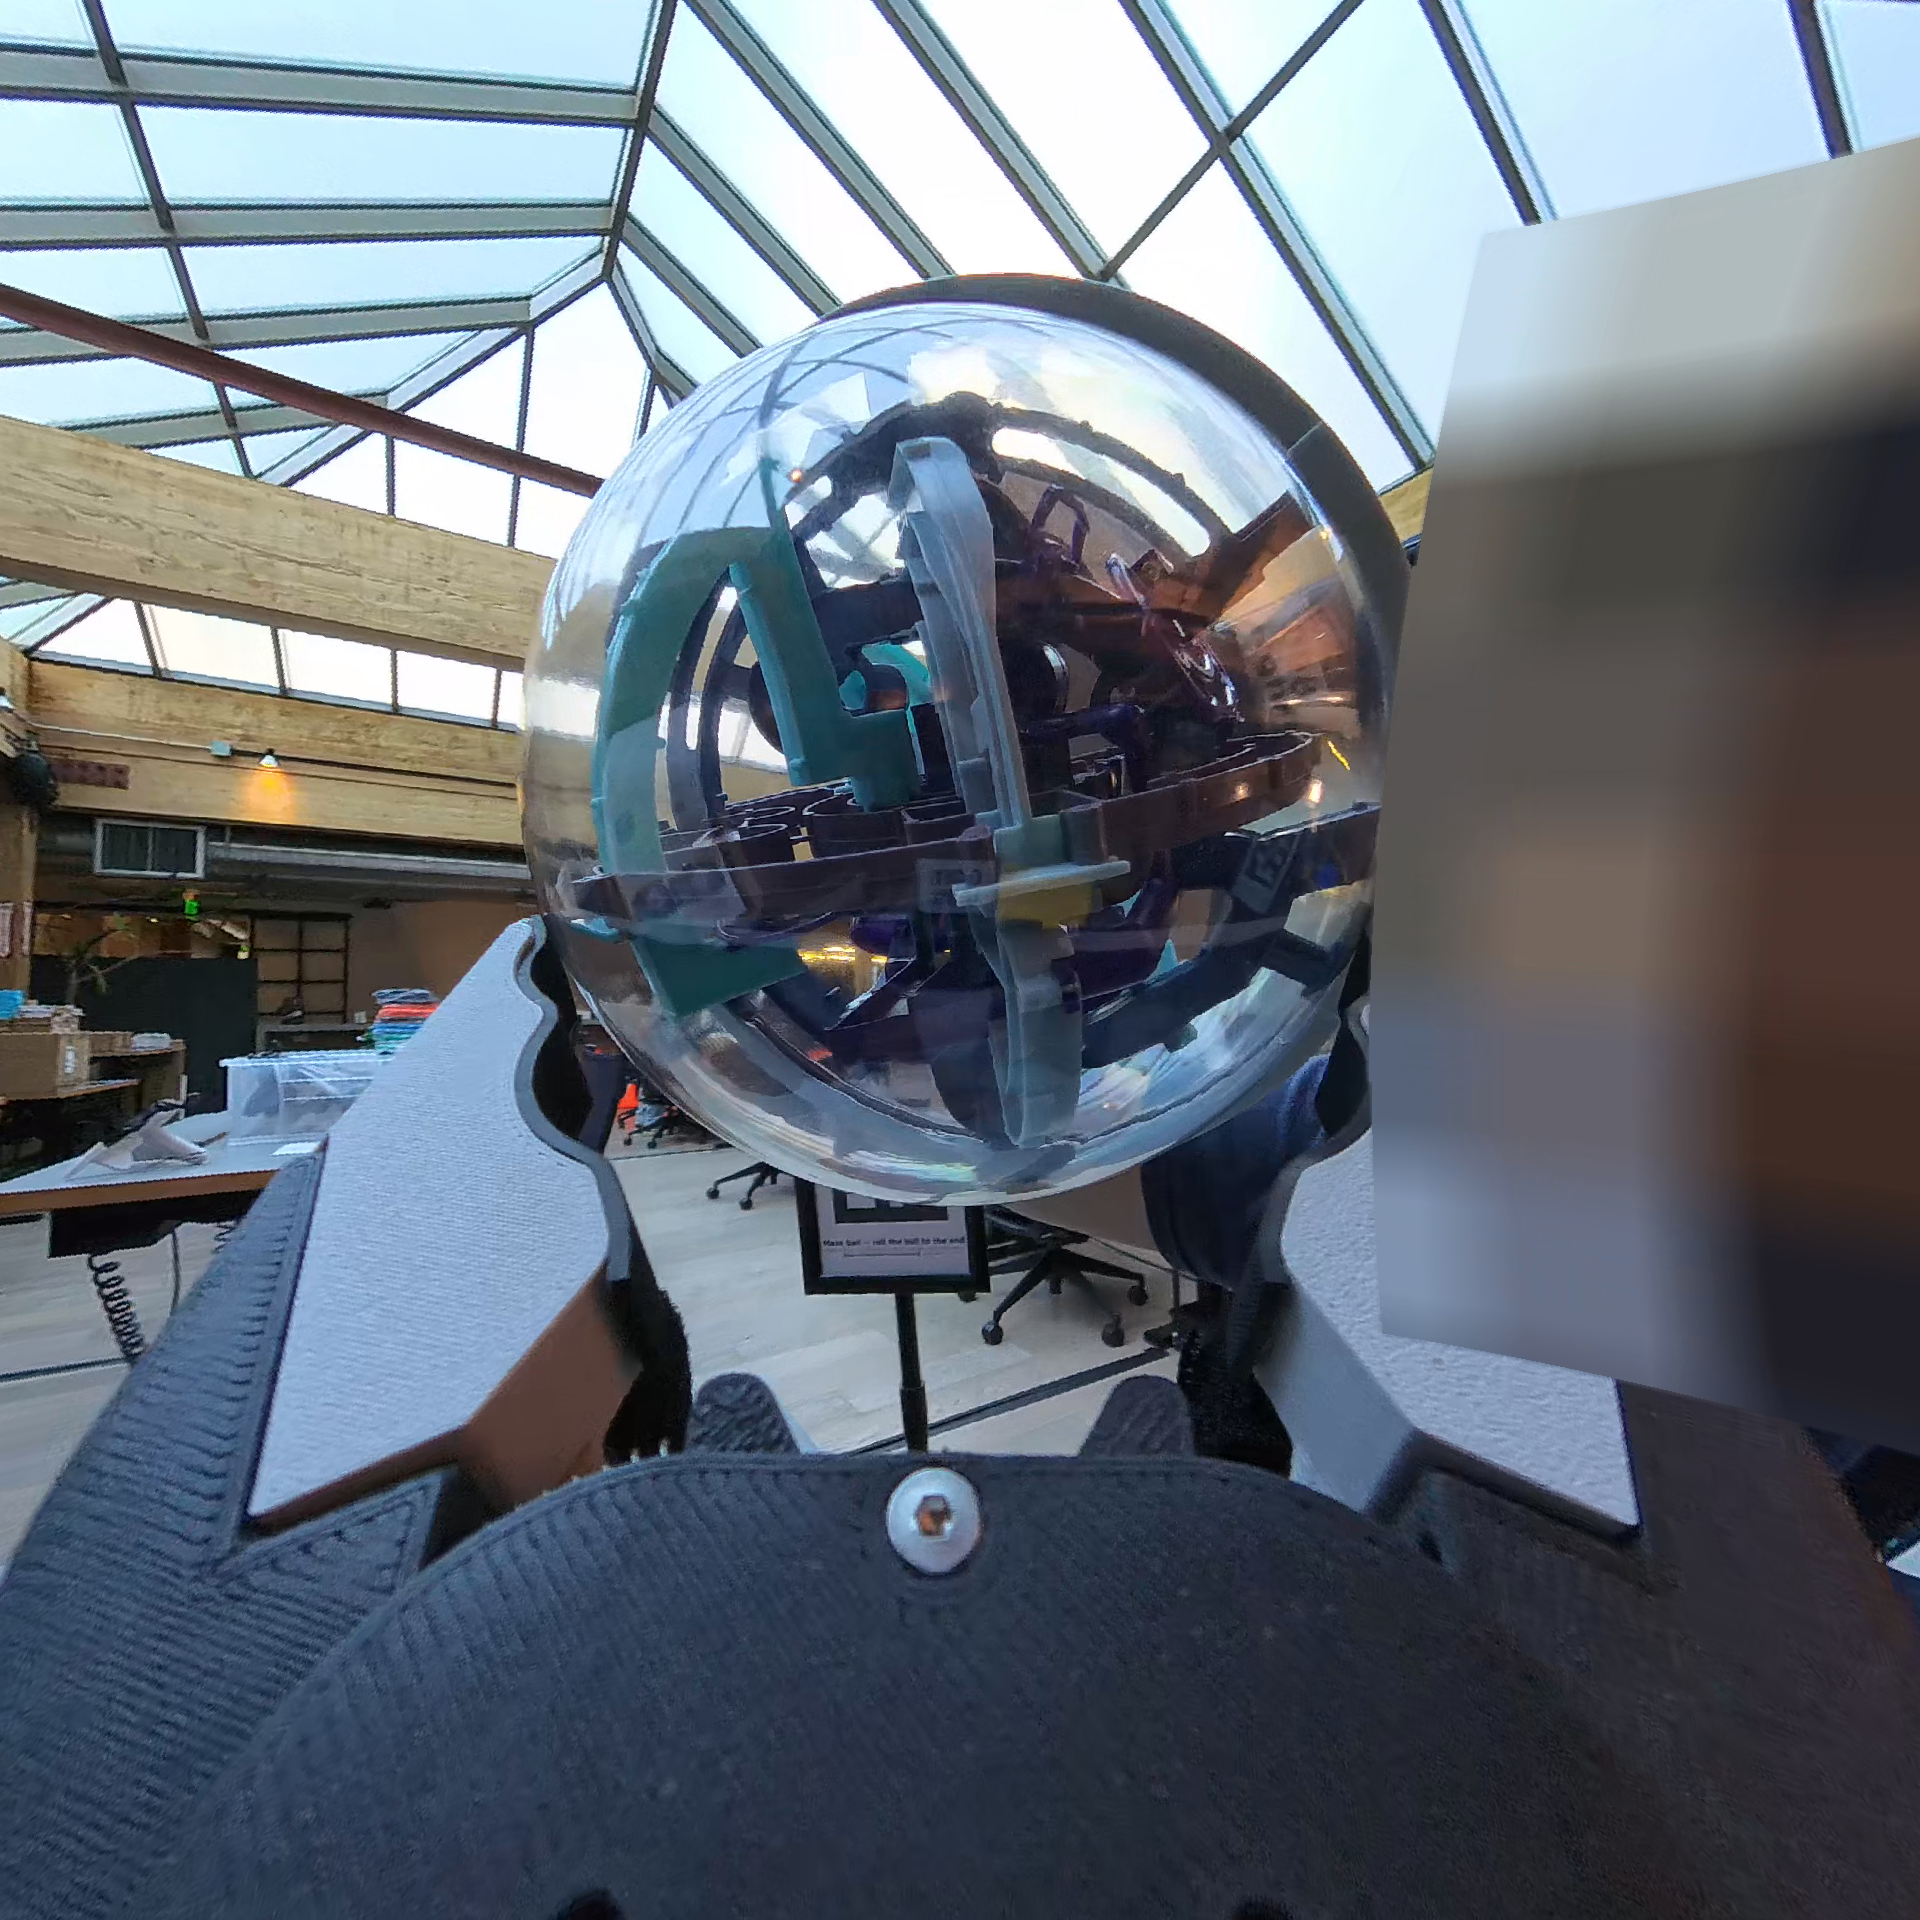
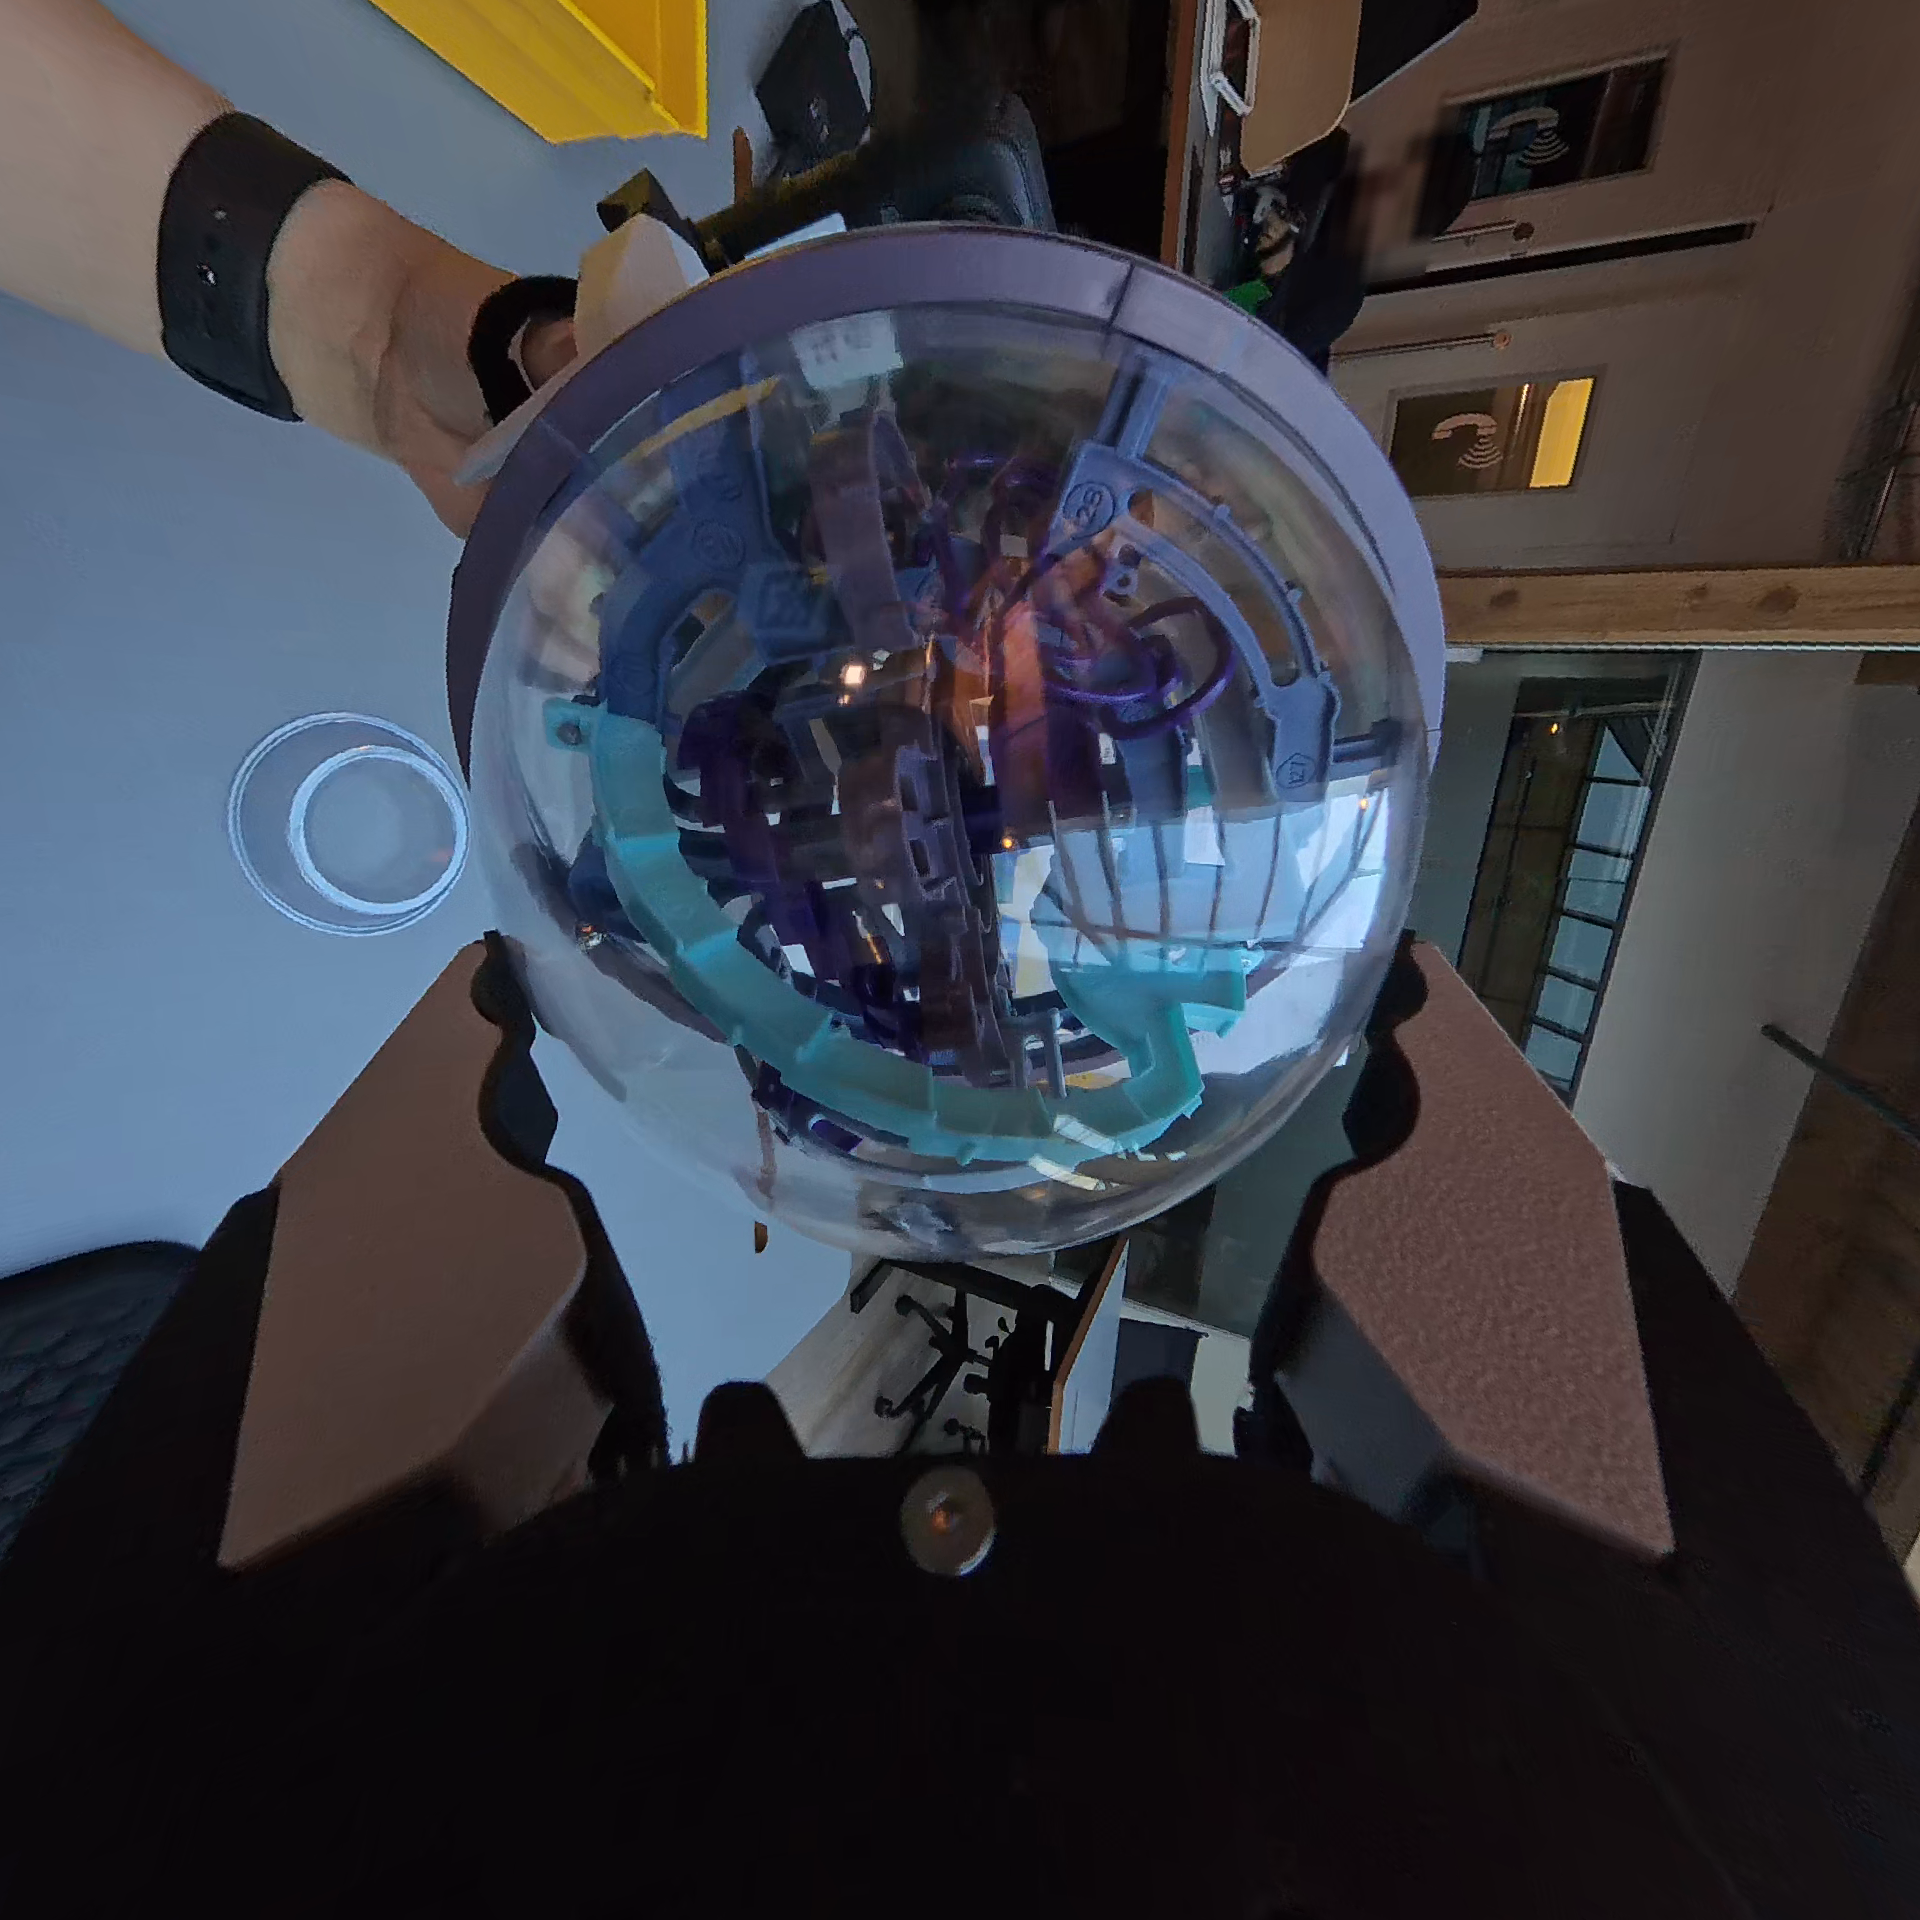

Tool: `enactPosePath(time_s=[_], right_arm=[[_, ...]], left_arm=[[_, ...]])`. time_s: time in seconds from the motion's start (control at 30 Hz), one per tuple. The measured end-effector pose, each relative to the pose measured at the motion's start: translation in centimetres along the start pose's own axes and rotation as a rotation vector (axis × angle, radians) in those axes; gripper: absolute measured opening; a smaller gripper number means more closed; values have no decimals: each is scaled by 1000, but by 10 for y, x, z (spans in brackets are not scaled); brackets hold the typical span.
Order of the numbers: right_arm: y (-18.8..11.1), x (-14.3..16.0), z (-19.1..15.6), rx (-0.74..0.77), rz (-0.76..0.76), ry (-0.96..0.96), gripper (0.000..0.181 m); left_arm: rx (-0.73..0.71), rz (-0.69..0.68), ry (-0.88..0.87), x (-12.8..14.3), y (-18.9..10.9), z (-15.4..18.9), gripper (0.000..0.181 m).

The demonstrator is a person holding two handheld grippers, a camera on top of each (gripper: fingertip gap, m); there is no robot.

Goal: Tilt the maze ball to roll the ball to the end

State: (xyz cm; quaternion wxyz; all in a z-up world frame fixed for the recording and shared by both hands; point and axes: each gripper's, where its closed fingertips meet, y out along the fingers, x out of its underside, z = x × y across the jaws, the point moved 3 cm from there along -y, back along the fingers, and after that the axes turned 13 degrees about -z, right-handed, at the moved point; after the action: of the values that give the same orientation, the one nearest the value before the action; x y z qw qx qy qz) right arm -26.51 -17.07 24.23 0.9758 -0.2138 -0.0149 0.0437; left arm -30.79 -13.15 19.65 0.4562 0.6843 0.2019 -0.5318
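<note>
The maze ball [image 1: 956, 727] is a clear plastic sphere with teal, grey, brown and purple tracks inside and a dark band around it. It is held up in the air between both grippers. My left gripper [image 1: 945, 977] is shut on it, with its fingers [image 1: 447, 1143] pressed against the lower sides. In the right wrist view the maze ball [image 2: 945, 727] fills the middle, and my right gripper [image 2: 945, 956] is shut on it from the opposite side, its brown fingers [image 2: 416, 1195] against the shell. I cannot pick out the small rolling ball inside.
A clear ring stand [image 2: 348, 821] lies on the grey table [image 2: 156, 1039]. A hand with a black wristband [image 2: 343, 343] is behind the ball. A framed sign on a pole [image 1: 894, 1236], office chairs [image 1: 1060, 1278] and a cluttered desk [image 1: 135, 1174] stand farther off.
</note>
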Motion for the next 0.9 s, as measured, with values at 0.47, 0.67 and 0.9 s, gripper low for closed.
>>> enactPosePath(time_s=[0.47, 0.67, 0.9], right_arm=[[6, 12, -7, -51, -93, -4, 156], [7, 15, -9, -71, -120, -6, 156], [10, 18, -12, -94, -149, -11, 156]], left_arm=[[37, 12, -45, 15, 4, -11, 144], [50, 24, -61, 20, 5, -14, 144], [67, 38, -78, 25, 6, -17, 144]])
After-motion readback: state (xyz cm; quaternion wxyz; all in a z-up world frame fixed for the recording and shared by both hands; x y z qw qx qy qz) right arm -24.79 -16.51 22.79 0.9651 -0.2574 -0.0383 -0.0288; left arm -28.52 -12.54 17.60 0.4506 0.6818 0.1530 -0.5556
